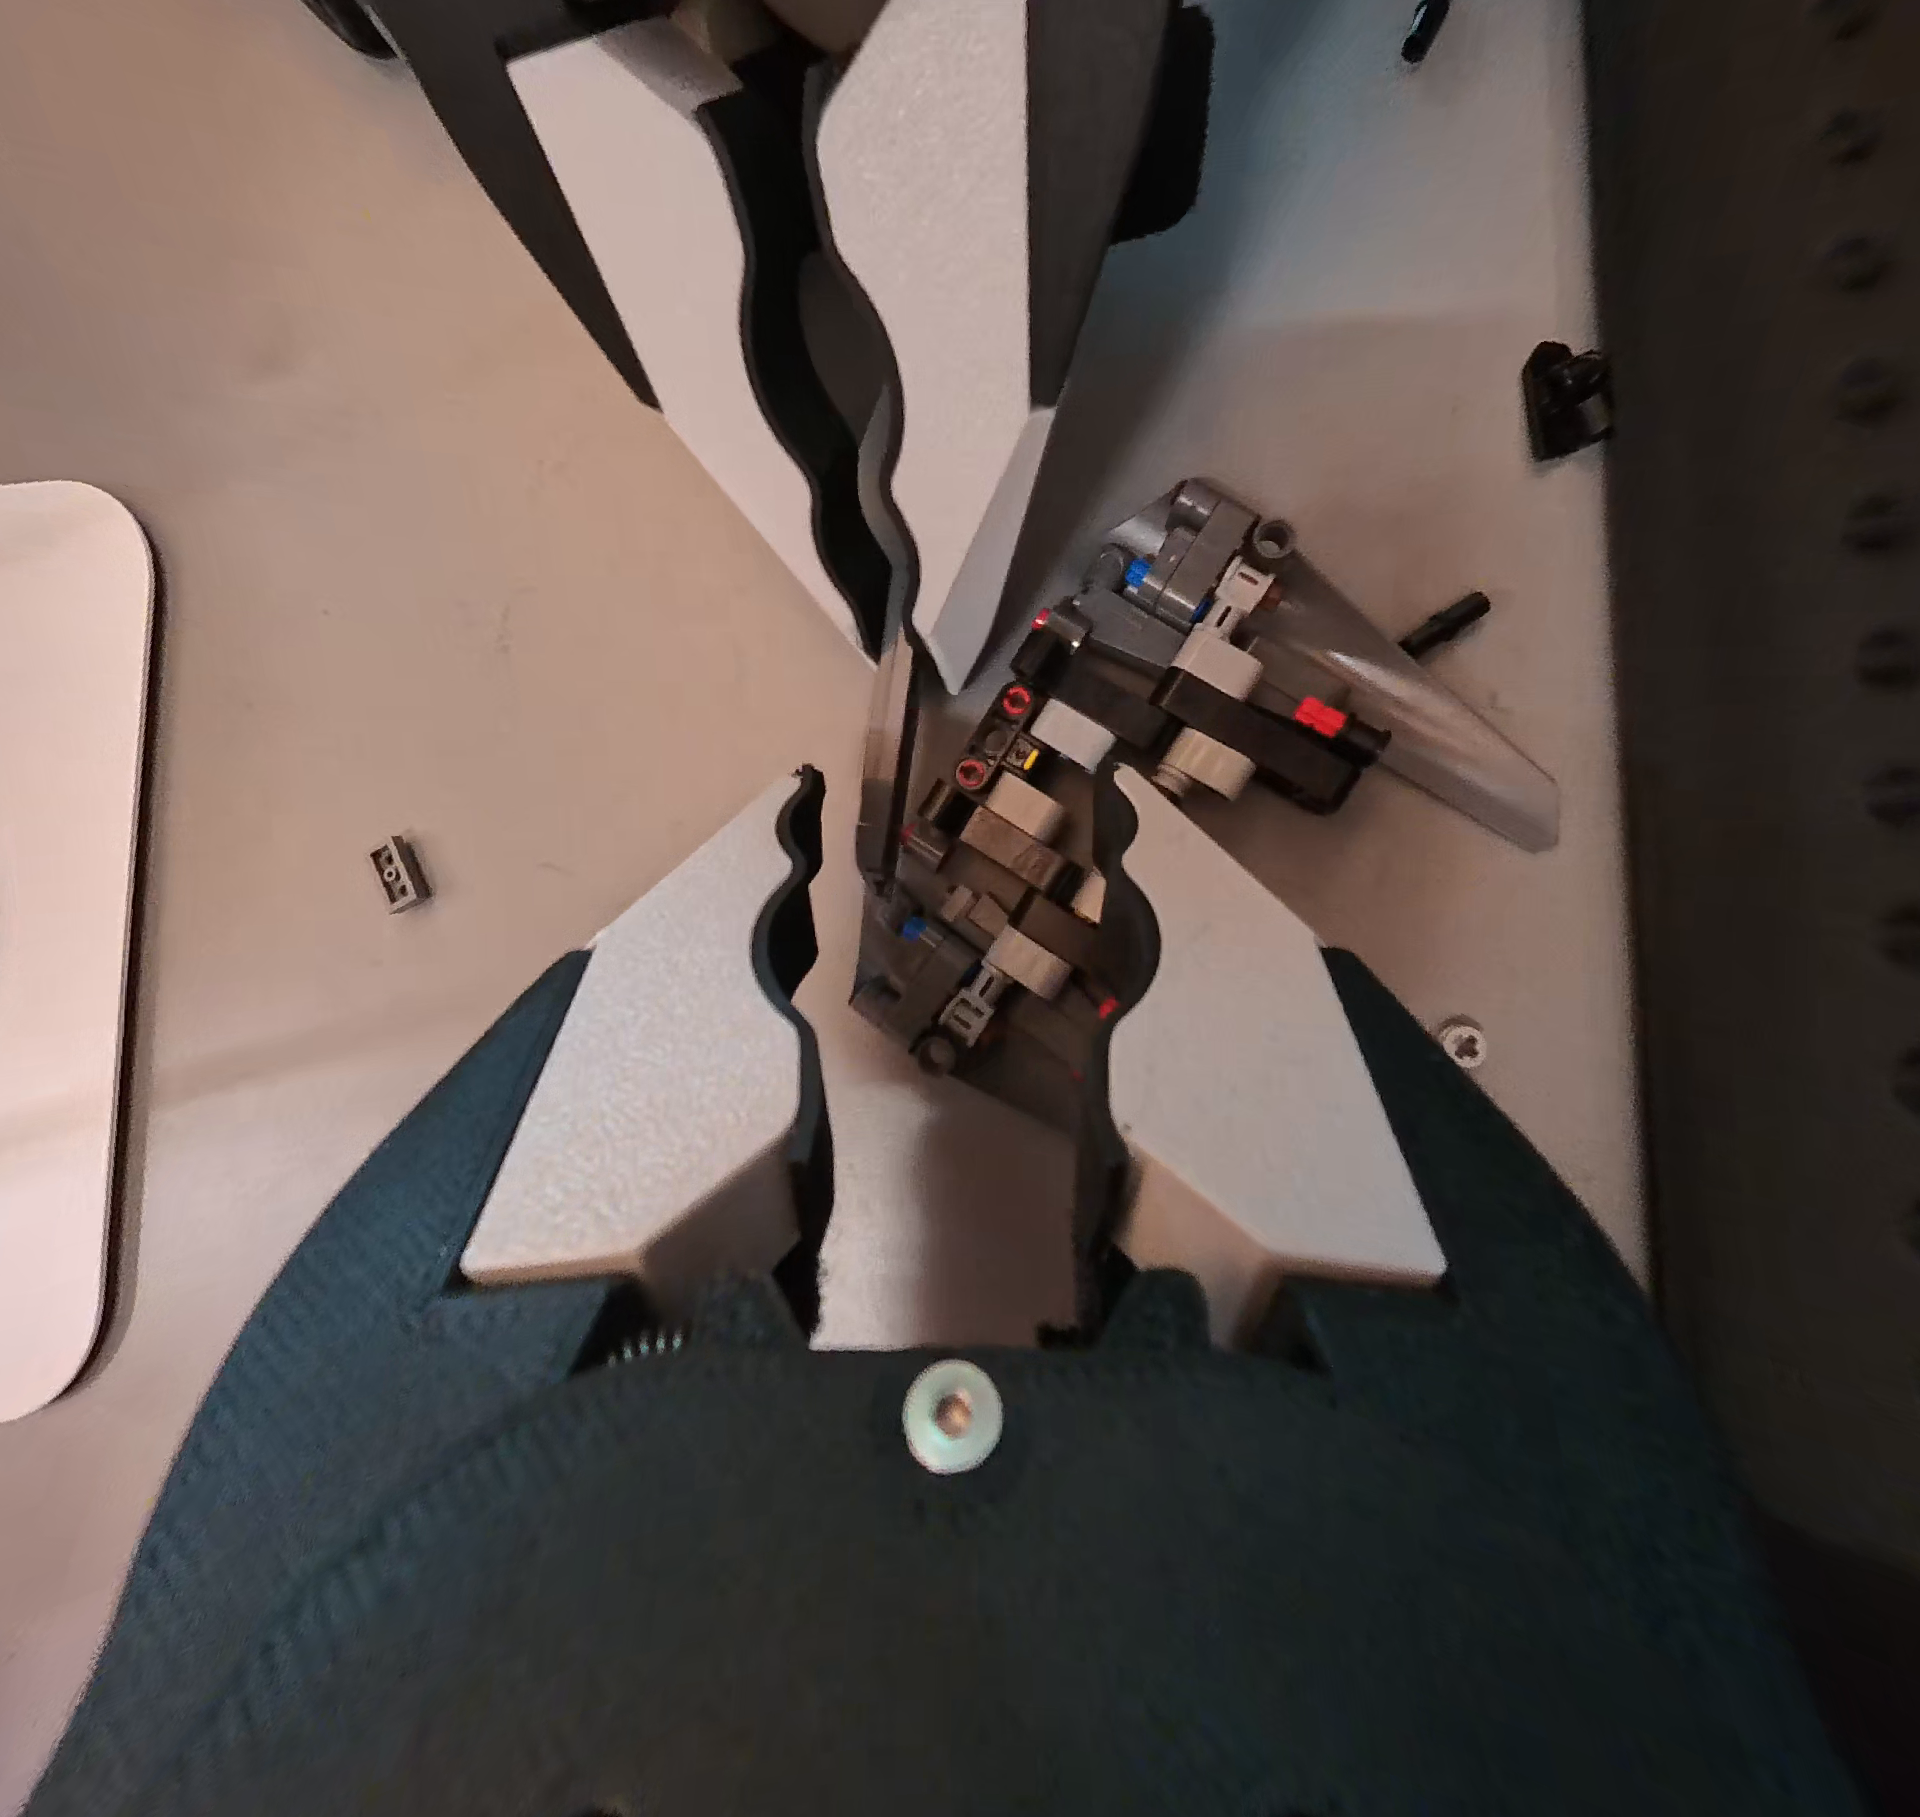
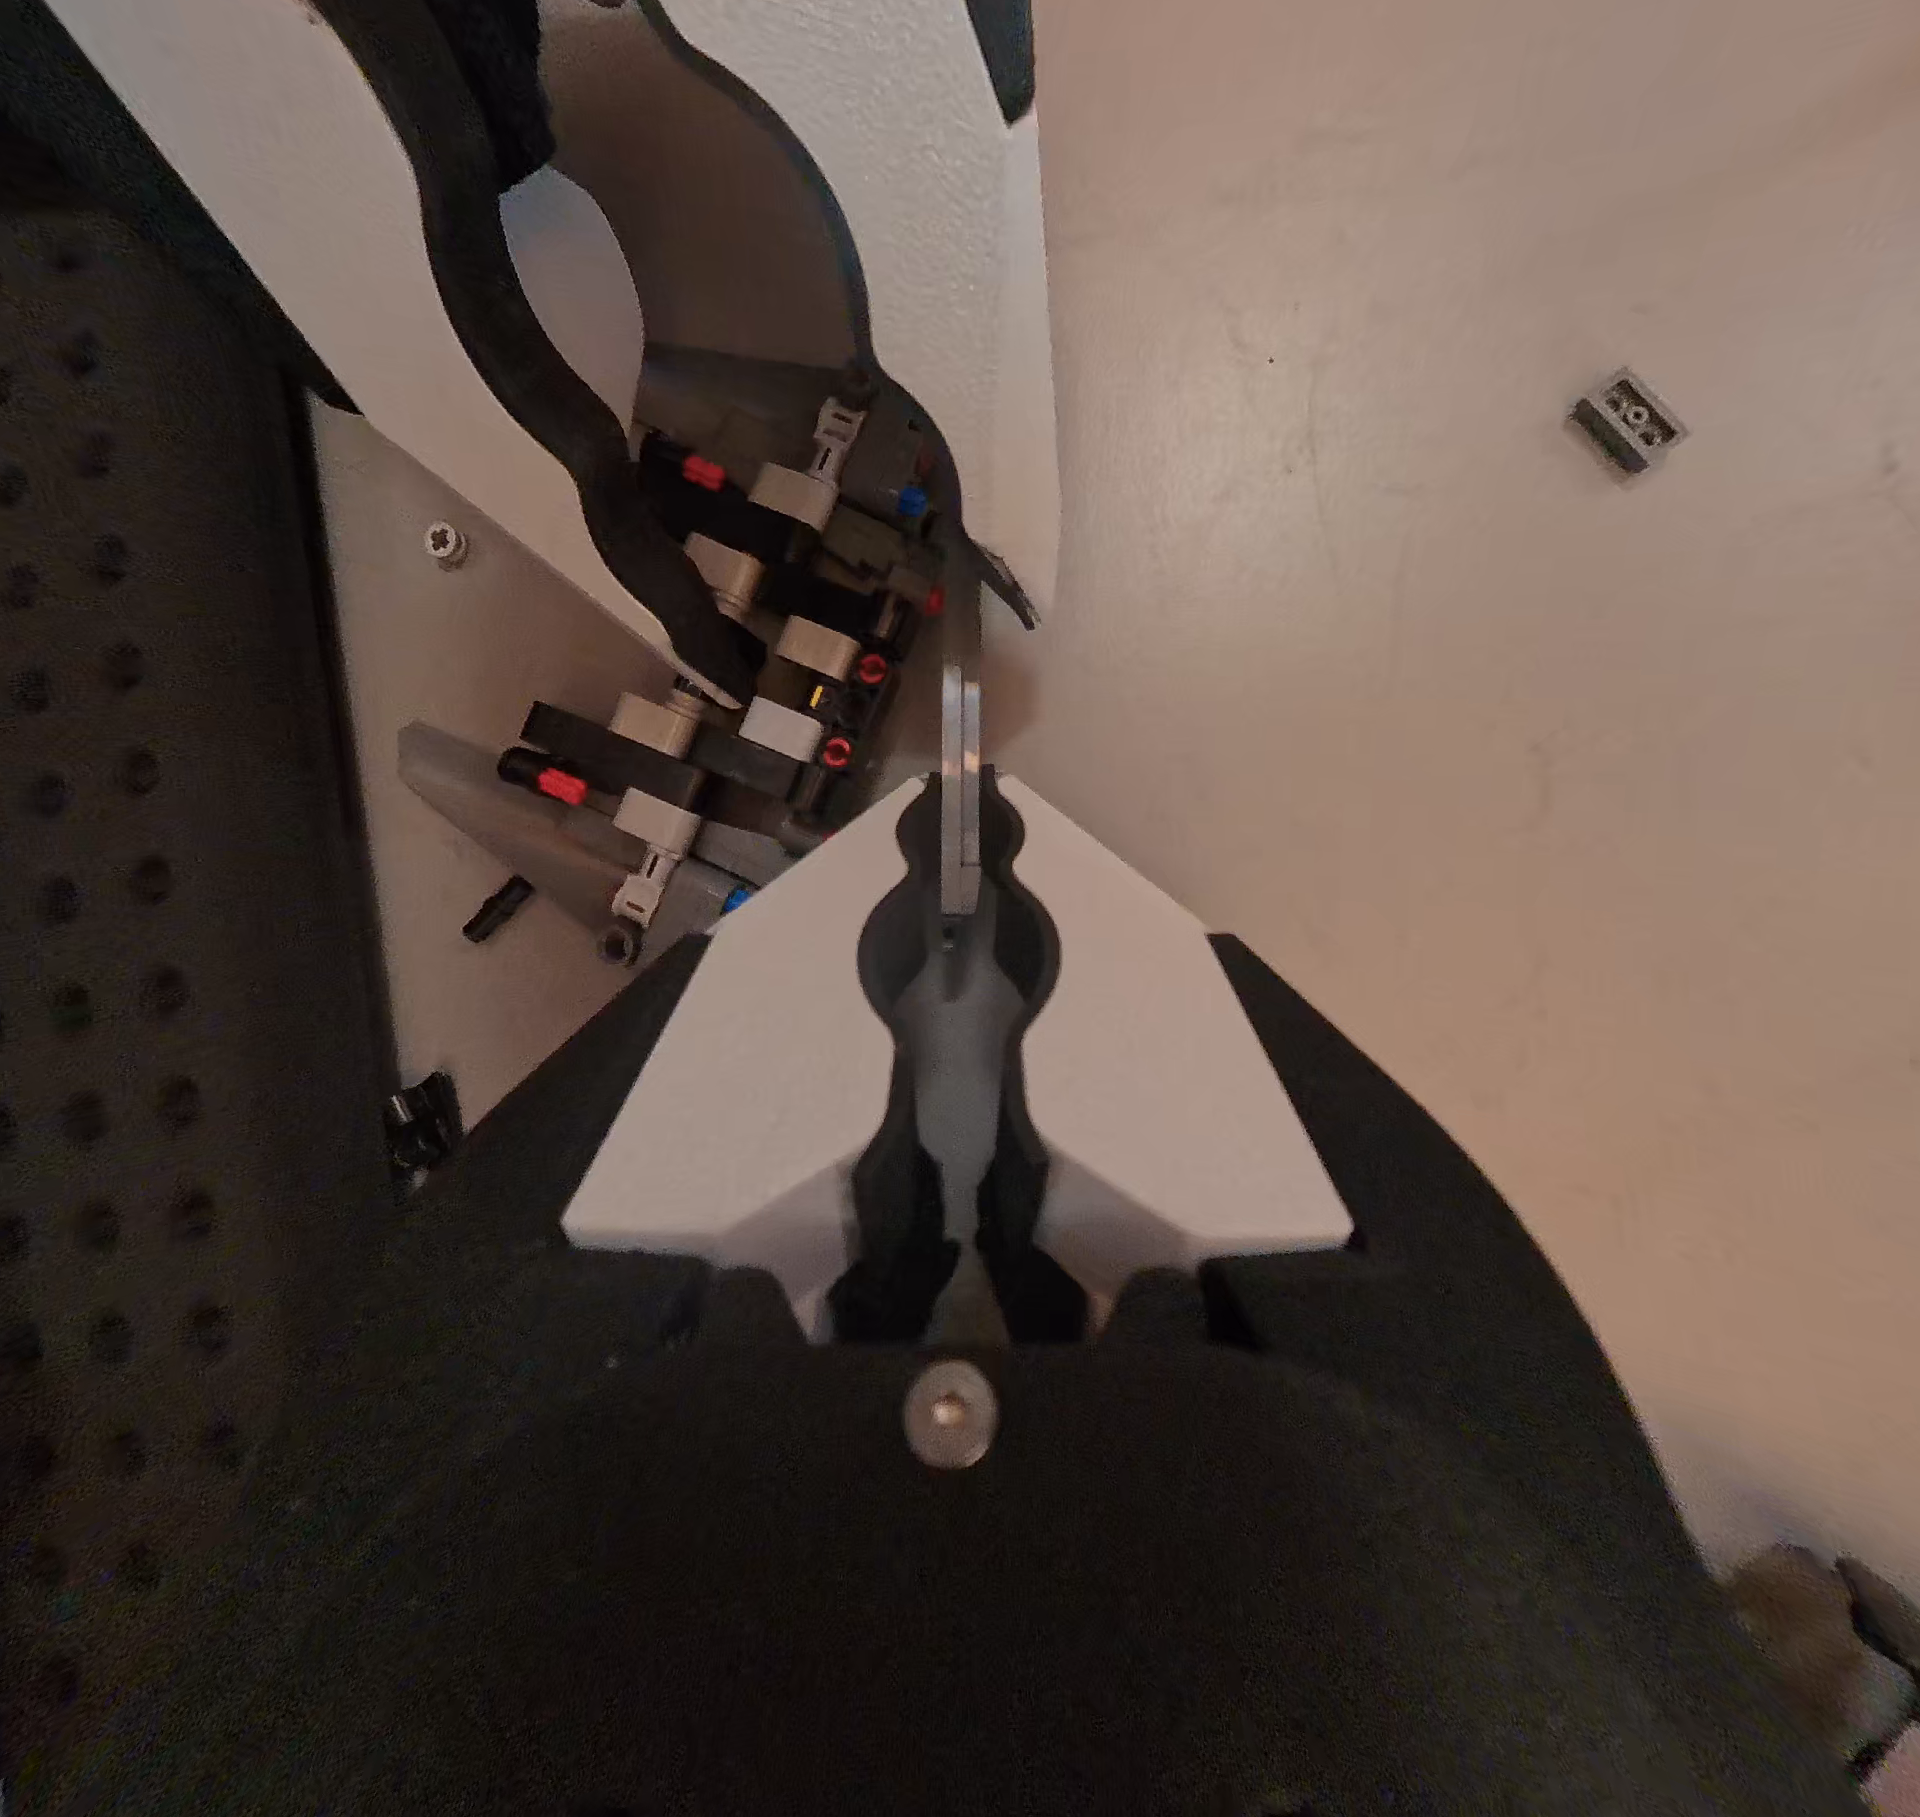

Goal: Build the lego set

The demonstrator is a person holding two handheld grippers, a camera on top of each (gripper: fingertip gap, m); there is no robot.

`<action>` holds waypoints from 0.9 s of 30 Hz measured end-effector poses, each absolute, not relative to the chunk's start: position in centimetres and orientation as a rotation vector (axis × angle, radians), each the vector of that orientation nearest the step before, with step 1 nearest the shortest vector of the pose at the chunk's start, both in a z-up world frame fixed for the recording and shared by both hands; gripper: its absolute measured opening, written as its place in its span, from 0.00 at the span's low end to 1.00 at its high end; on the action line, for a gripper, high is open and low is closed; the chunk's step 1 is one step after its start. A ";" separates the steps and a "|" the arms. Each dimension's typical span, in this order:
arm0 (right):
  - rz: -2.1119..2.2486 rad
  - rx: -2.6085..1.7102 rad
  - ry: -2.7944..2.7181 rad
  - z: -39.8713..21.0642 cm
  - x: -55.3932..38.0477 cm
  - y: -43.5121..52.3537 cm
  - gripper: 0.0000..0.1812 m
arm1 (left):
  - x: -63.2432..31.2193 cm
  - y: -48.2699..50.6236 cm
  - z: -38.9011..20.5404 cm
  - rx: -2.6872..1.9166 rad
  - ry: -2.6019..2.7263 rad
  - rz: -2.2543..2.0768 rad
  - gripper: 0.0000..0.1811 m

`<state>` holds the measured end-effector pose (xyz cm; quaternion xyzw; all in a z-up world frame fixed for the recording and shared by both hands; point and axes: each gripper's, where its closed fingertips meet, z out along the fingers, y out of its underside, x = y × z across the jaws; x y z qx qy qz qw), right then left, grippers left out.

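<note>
The lego model [image 1: 1226,697], a black and grey beam build with red and blue pins and a grey wing panel, lies on the pale table [image 1: 468,417]. My left gripper [image 1: 961,791] straddles its near end, with the right pad against it. It appears closed on it. My right gripper [image 2: 961,780] is shut on a thin grey flat piece [image 2: 961,832], seen edge-on. It comes in from the top of the left wrist view [image 1: 914,666]. The piece's [image 1: 883,791] far end meets the model's [image 2: 665,770] edge, beside the left gripper [image 2: 868,640].
A small grey studded plate [image 1: 400,872] lies alone on the table, also seen in the right wrist view [image 2: 1626,422]. Black pins [image 1: 1444,621] and a black connector [image 1: 1564,396] lie near a dark perforated mat [image 1: 1766,832]. A white rounded board [image 1: 62,936] sits at the left. My two grippers' fingertips are within a few centimetres of each other. The left tips stand about 10 cm off the small grey studded plate [image 1: 400,872]. It turns up in the right wrist view [image 2: 1621,426] as well.
</note>
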<state>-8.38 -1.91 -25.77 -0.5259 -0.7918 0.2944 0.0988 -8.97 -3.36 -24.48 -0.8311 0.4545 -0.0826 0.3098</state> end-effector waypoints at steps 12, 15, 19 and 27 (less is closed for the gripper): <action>0.865 -1.541 -2.352 -25.8 -8.5 -2.2 0.02 | -8.9 -3.7 -24.7 -2.216 1.194 -0.269 0.23; 0.867 -1.544 -2.349 -25.8 -8.5 -2.2 0.02 | -9.0 -3.7 -24.7 -2.215 1.197 -0.262 0.22; 0.865 -1.536 -2.350 -25.8 -8.5 -2.1 0.02 | -9.0 -3.7 -24.8 -2.218 1.194 -0.271 0.22; 0.827 -1.476 -2.358 -25.8 -9.1 -2.0 0.02 | -9.7 -3.4 -24.6 -2.236 1.162 -0.225 0.28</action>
